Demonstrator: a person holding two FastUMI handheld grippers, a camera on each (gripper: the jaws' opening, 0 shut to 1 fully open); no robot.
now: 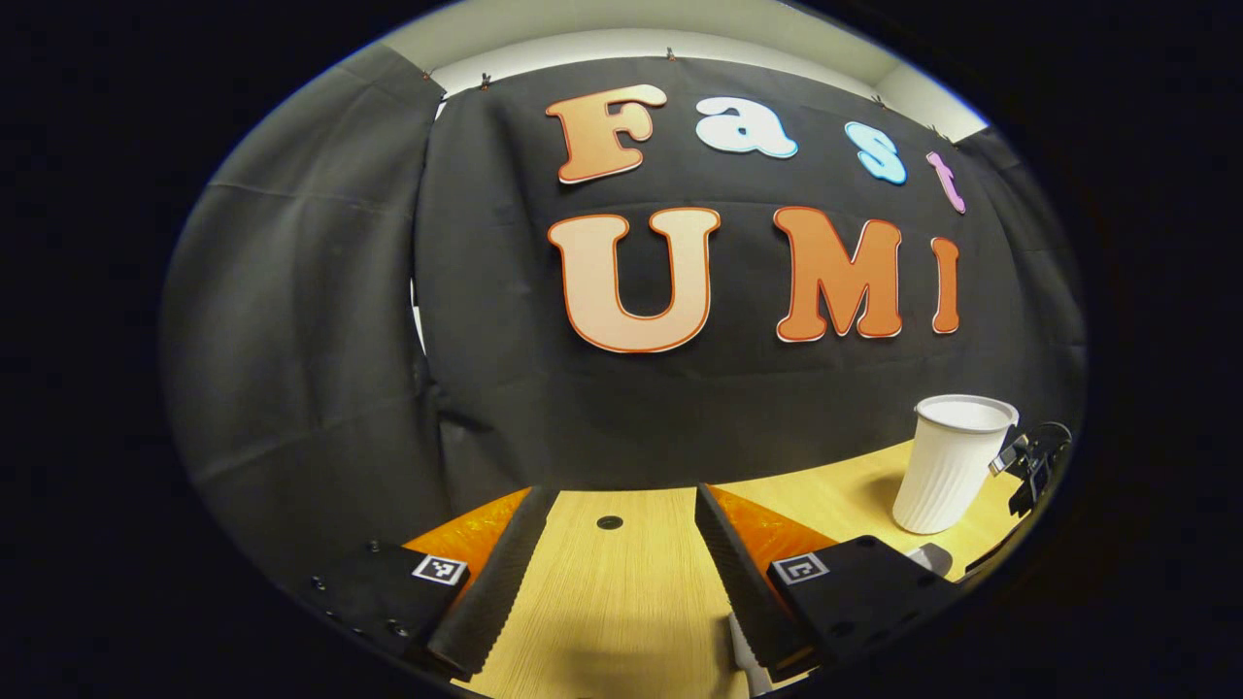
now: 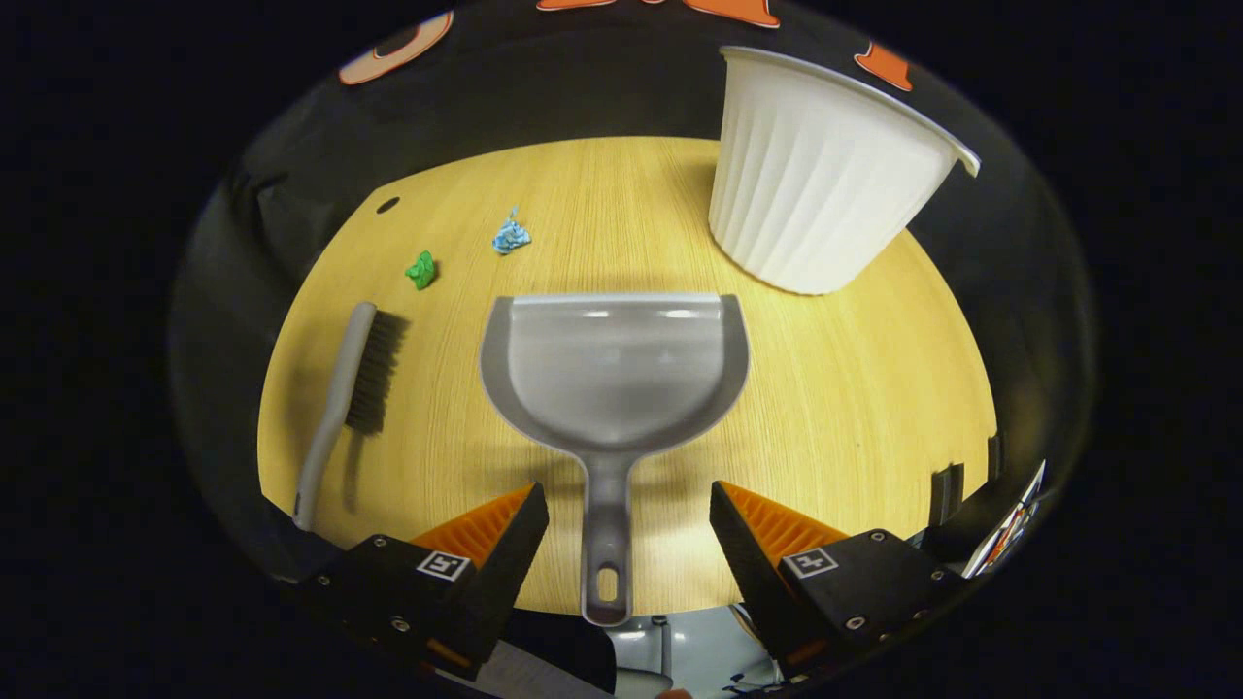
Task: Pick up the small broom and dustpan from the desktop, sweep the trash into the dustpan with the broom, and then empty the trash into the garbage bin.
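In the left gripper view the left gripper (image 1: pixel 617 563) sits low and level over the wooden desktop (image 1: pixel 621 602), aimed at the booth wall, fingers wide apart with nothing between them. The white ribbed bin (image 1: pixel 950 464) stands to its right. In the right gripper view the right gripper (image 2: pixel 626 529) tilts down at the desk, fingers spread wide on either side of the grey dustpan (image 2: pixel 614 369) handle, apart from it. The small broom (image 2: pixel 345 398) lies left of the dustpan, green trash (image 2: pixel 420 270) and blue trash (image 2: pixel 511 236) beyond.

You have a wooden table (image 2: pixel 874 388) before a black cloth wall (image 1: pixel 311 320), with a small dark hole (image 1: pixel 610 522) in the tabletop.
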